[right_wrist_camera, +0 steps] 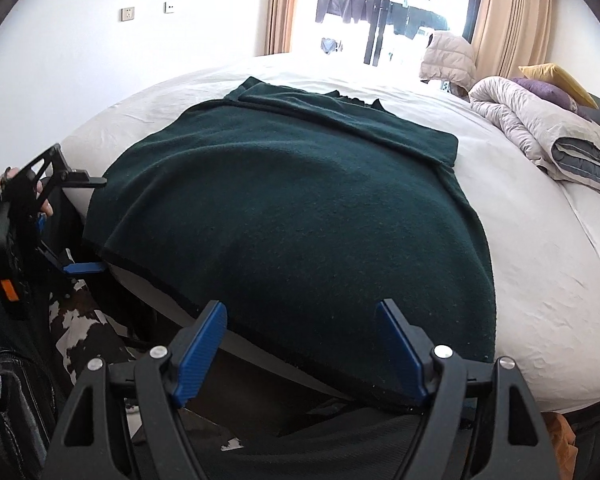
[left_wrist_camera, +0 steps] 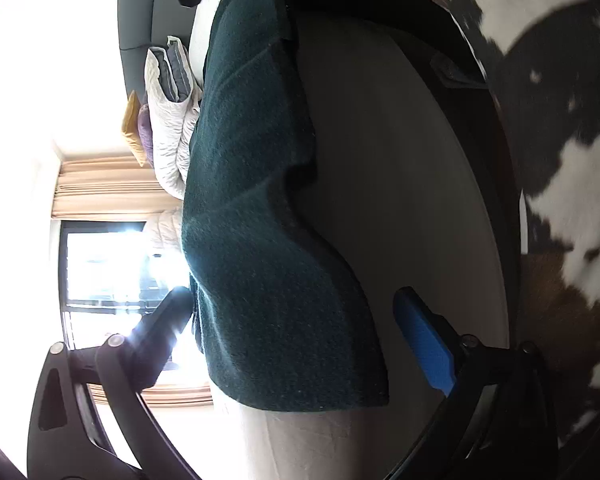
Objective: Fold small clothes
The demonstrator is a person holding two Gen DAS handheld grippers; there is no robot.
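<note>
Edge: dark green garment [right_wrist_camera: 284,216] overhangs bed [right_wrist_camera: 540,280] rim, lower frame | my left hand-held gripper [left_wrist_camera: 296,320] spread | my right hand-held gripper [right_wrist_camera: 300,340] spread

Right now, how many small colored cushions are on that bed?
2. A yellow cushion and a purple cushion lie together at the far right of the bed, behind the folded duvet. Others may be hidden behind it.

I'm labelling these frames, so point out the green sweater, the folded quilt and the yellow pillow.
sweater [right_wrist_camera: 300,216], right wrist view, middle of its body.
quilt [right_wrist_camera: 540,136], right wrist view, its pale top fold.
yellow pillow [right_wrist_camera: 556,80], right wrist view, its upper face.
</note>
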